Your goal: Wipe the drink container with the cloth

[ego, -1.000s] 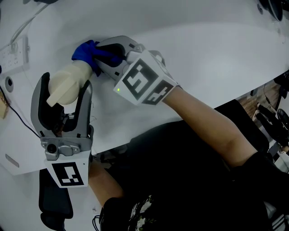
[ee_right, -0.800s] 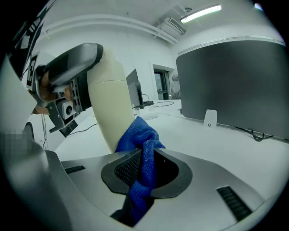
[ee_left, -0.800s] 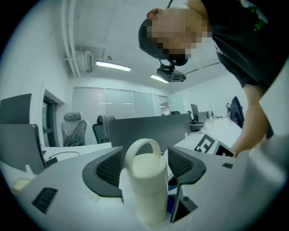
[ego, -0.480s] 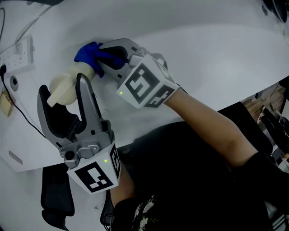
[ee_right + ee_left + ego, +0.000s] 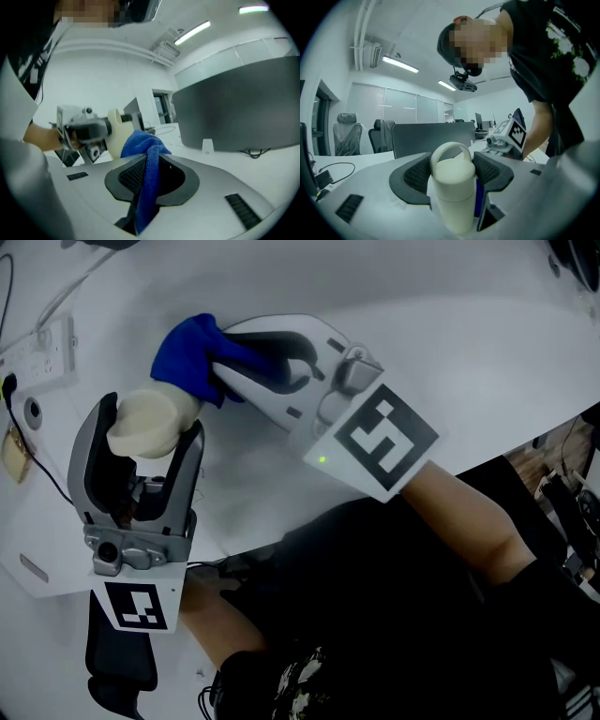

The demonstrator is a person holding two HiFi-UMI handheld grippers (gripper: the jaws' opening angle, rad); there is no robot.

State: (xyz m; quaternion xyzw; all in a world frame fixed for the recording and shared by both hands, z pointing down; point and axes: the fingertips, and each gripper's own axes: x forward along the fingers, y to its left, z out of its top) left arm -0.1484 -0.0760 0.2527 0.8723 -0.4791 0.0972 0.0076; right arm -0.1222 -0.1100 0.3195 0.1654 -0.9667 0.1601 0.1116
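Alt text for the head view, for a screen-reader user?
Seen from above, the left tongs grip a cream drink container while the right tongs hold a blue cloth at its side, above a white table. The person's right forearm and dark shirt fill the lower frame.

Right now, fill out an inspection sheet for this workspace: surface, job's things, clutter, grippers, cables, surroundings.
Surface: white table, mostly bare.
Job's things: cream drink container, held off the table; blue cloth, bunched close to its side, contact cannot be told.
Clutter: power strip at the table's left edge.
Grippers: left gripper closed around the drink container; right gripper pinching the cloth.
Cables: black cable lying on the table.
Surroundings: office chairs and a dark divider screen beyond the table.
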